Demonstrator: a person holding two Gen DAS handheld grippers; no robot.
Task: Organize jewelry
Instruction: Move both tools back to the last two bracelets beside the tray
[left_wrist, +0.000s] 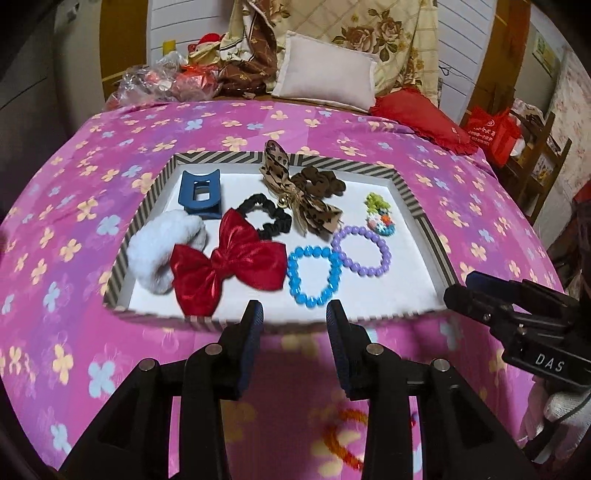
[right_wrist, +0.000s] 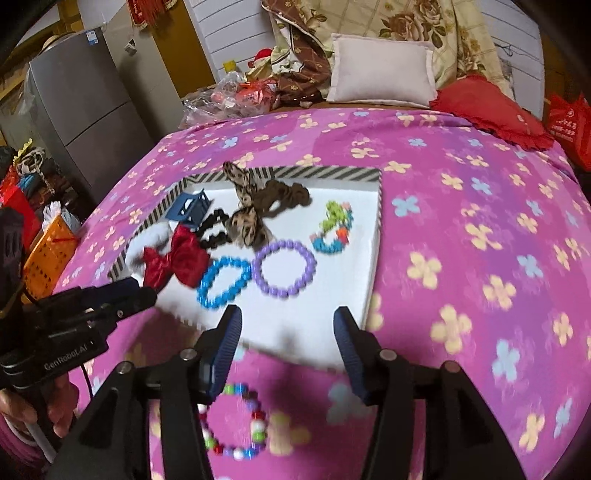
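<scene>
1. Step in hand, as judged: collecting the last loose piece, a multicoloured bead bracelet (right_wrist: 232, 421) on the bedspread (right_wrist: 480, 221), just below the right gripper (right_wrist: 288, 325).
2. Both the right gripper and the left gripper (left_wrist: 295, 314) are spread and empty.
3. Next move calls for lowering onto the bracelet's rim.
4. The bracelet lies flat, a ring with no clear long axis; the tray (right_wrist: 375, 258) sits just ahead.
</scene>
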